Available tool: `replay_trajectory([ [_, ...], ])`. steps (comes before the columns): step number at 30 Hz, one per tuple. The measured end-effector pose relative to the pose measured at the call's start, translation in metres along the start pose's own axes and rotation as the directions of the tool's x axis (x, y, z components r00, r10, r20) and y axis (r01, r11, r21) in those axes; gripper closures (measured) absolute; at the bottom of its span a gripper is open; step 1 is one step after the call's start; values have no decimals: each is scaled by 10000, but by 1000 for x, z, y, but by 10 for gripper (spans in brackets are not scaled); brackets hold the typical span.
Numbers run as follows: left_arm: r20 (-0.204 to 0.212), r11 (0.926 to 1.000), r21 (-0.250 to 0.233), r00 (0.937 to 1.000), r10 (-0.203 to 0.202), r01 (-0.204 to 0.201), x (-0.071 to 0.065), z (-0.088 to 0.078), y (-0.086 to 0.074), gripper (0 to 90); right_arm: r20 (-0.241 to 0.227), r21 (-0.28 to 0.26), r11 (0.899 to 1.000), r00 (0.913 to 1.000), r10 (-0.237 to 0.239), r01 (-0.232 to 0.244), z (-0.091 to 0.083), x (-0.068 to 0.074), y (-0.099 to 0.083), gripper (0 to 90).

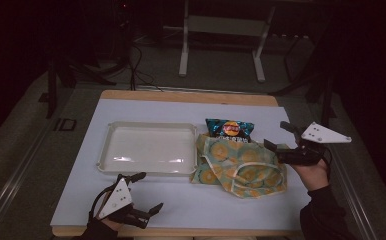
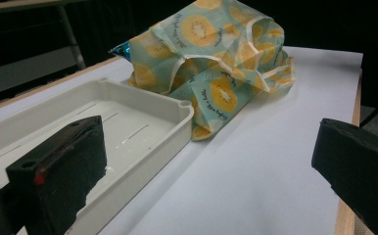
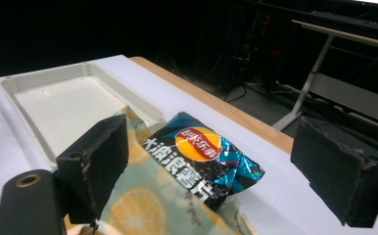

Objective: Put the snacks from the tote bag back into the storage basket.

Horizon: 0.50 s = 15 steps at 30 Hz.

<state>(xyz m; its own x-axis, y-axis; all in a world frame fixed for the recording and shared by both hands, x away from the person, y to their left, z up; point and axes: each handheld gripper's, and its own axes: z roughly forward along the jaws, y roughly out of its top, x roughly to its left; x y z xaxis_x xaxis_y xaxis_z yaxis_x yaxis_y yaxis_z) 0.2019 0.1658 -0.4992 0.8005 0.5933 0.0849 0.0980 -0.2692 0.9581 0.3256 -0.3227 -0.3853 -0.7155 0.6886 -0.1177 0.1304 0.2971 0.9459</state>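
Note:
A cloth bag with a yellow fruit print (image 1: 241, 167) (image 2: 216, 54) (image 3: 143, 205) lies on the white table right of the tray. A dark chip packet (image 1: 229, 130) (image 3: 204, 159) sticks halfway out of its far end. An empty cream plastic tray (image 1: 148, 148) (image 2: 143, 125) (image 3: 64, 100) sits left of the bag. My right gripper (image 1: 280, 136) (image 3: 216, 169) hangs open just right of the bag, its jaws either side of the packet in its own view. My left gripper (image 1: 148, 192) (image 2: 206, 161) rests open near the table's front edge, below the tray, holding nothing.
The white sheet (image 1: 191, 200) covers a wooden table whose edge (image 1: 186, 95) shows at the back. Beyond it stand a white metal frame (image 1: 221, 30) and cables on the floor. The surroundings are dark.

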Motion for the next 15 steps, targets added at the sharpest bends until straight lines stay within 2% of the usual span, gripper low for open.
replay_trajectory([
  [2, 4, 10000, 12, 10000, 4, -4, 0, 0, 0, 3, 0, 0, 10000, 10000, 0, 0, 0, 0, 0, 139],
  [3, 9, 10000, 4, 10000, 11, -11, 0, 1, 0, 3, 77, 111, 9999, 10000, 33, -34, 7, -6, 2, 143],
  [7, 0, 10000, 12, 10000, 11, -11, 0, 1, 0, 3, 268, 272, 9996, 9996, 23, -31, 19, -17, 6, 143],
  [10, -15, 10000, 33, 10000, 11, -11, 0, 1, 0, 3, 332, 363, 9991, 9993, 191, -203, 28, -26, 8, 144],
  [15, 0, 9999, 96, 10000, 54, -54, 0, 1, 0, 2, 377, 529, 9979, 9986, 359, -379, 37, -33, 8, 144],
])
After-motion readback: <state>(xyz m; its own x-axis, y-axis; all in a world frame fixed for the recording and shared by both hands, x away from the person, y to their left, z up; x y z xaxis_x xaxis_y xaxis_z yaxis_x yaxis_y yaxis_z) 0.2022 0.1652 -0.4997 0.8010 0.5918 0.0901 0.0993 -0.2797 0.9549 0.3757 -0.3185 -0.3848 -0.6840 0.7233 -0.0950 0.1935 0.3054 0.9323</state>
